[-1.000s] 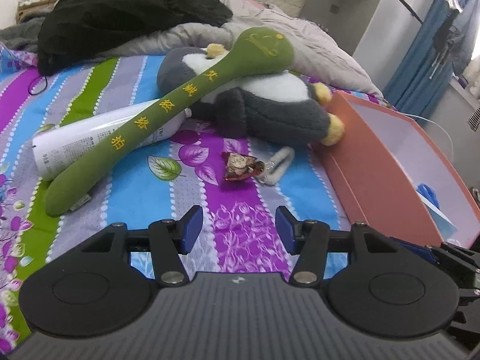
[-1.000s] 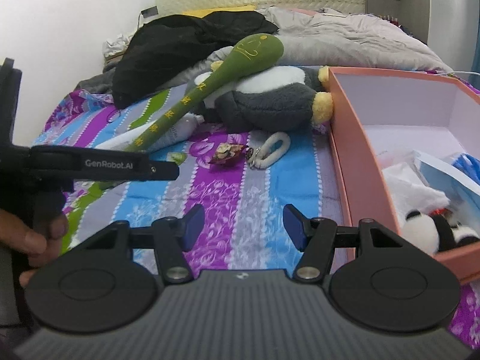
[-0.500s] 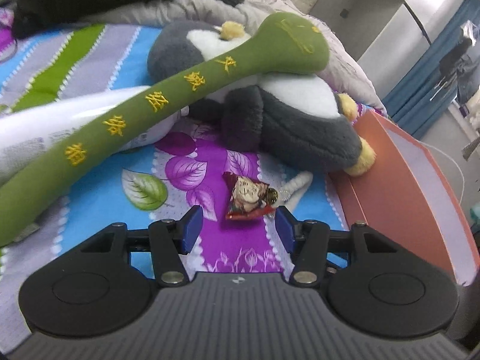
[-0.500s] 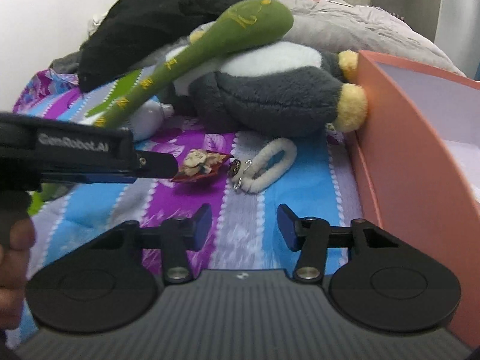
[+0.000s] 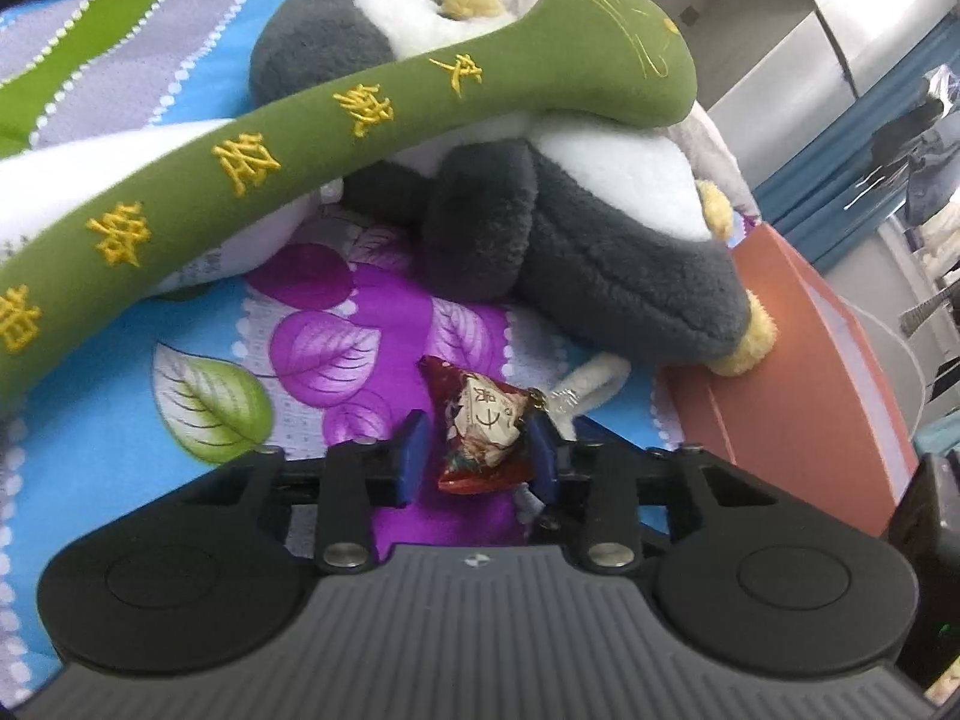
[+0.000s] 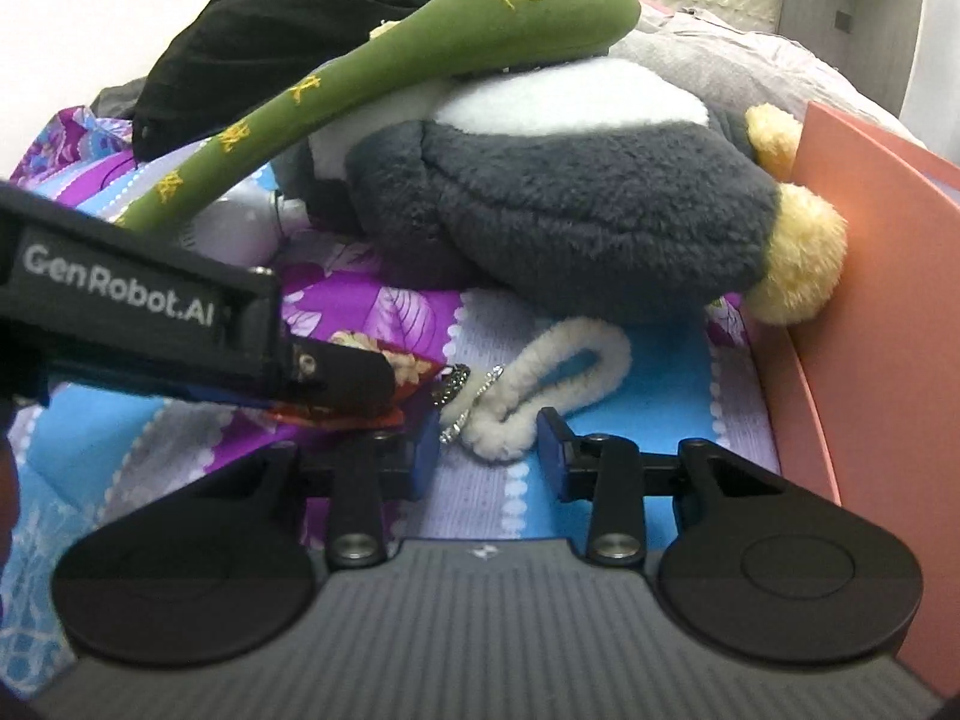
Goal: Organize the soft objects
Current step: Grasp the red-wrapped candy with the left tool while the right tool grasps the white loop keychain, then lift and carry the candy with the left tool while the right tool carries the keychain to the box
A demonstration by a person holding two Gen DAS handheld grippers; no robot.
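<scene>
Both tools (image 5: 474, 456) (image 6: 487, 450) apparently open

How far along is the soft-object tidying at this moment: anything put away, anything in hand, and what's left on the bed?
Early. Nothing visibly put away: the orange box shows only its wall. In hand: left gripper brackets the small red pouch, and right gripper brackets the fuzzy white loop, both open. Left: the grey penguin plush, and the green plush stick lying across it.

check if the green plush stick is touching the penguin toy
Touching. The right wrist view shows the green plush stick's head resting directly on the penguin toy's white belly, no gap.
</scene>
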